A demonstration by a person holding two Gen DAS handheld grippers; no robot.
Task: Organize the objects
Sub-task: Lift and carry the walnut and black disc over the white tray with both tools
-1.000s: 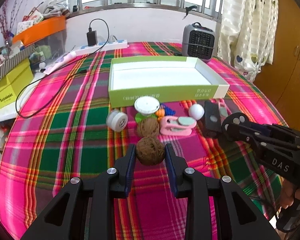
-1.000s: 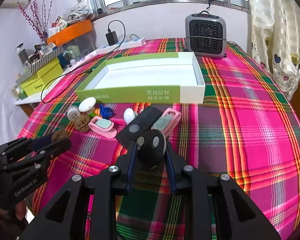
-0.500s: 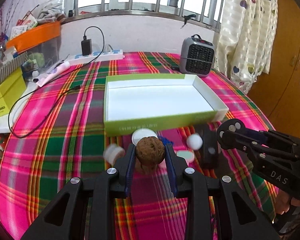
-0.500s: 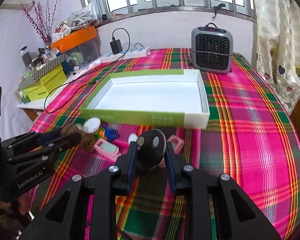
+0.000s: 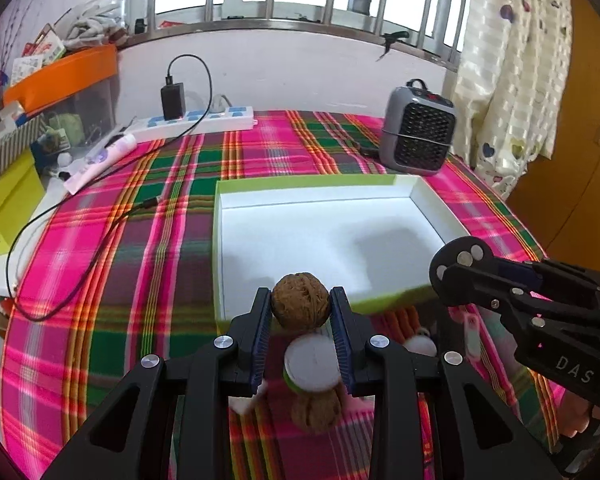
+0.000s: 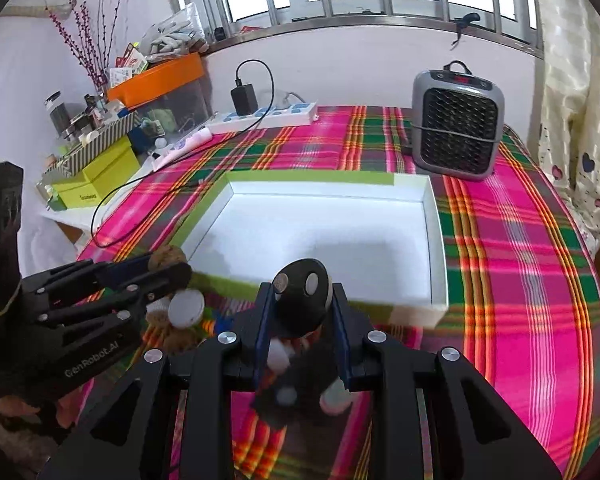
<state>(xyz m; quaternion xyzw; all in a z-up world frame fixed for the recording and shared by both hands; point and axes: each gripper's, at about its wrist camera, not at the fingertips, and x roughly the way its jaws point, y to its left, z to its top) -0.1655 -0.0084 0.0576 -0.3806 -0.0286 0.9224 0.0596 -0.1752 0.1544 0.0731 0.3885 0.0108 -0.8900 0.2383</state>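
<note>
Both hands have carried their loads up from the clutter to the near wall of the white tray [image 5: 428,204]. We pinch a walnut [image 5: 299,306] in the left gripper [image 5: 299,312] and a black round-headed remote [image 6: 302,300] in the right gripper [image 6: 300,308], pads pressed on each. Tray floor lies straight ahead and below both fingers, the remote's long axis trailing down toward us. Second walnut [image 5: 315,410], white lid [image 5: 311,362] and the rest wait on the plaid cloth [image 5: 112,280]. Heater [image 6: 456,124] stands beyond.
</note>
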